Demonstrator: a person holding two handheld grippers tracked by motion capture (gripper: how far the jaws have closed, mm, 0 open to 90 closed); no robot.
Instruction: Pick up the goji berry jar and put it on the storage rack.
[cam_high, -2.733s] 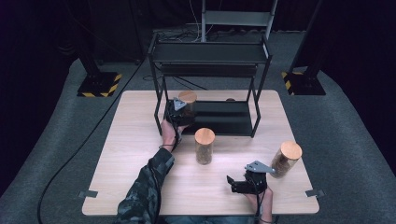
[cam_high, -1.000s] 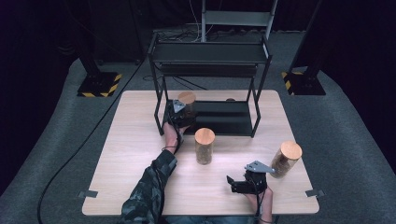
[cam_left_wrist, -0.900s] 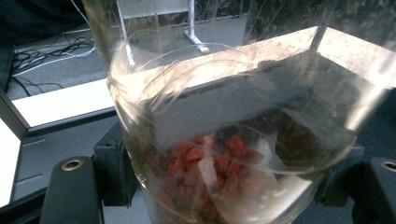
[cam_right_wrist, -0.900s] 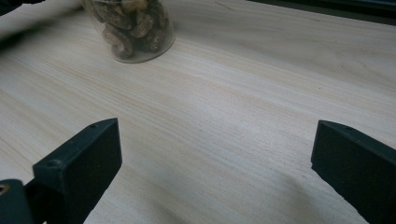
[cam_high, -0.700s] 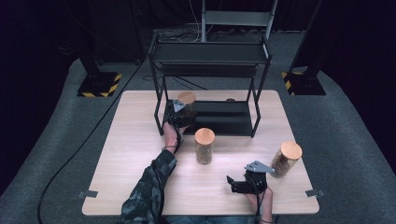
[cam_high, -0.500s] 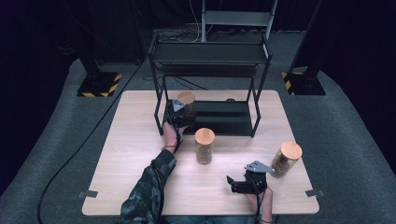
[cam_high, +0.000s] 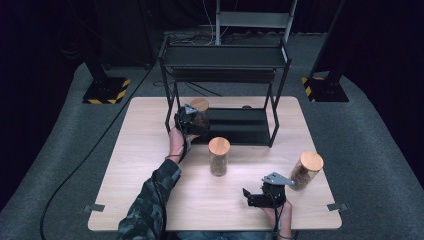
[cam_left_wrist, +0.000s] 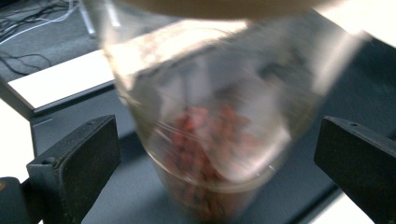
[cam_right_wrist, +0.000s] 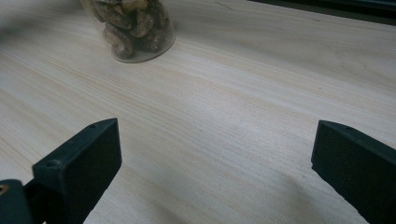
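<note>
Your left forearm, in a camouflage sleeve, reaches forward and slightly right from the near edge, with the left hand (cam_high: 176, 141) wrapped around the rear of the left tool (cam_high: 192, 121), which points away from you. Its jaws have just been opening and now stand wide apart in the left gripper view, their pads pressing on nothing. Your right hand (cam_high: 276, 213) sits low at the near edge, holding the right tool (cam_high: 248, 197) level and pointing left, its jaws spread wide with nothing between them.
</note>
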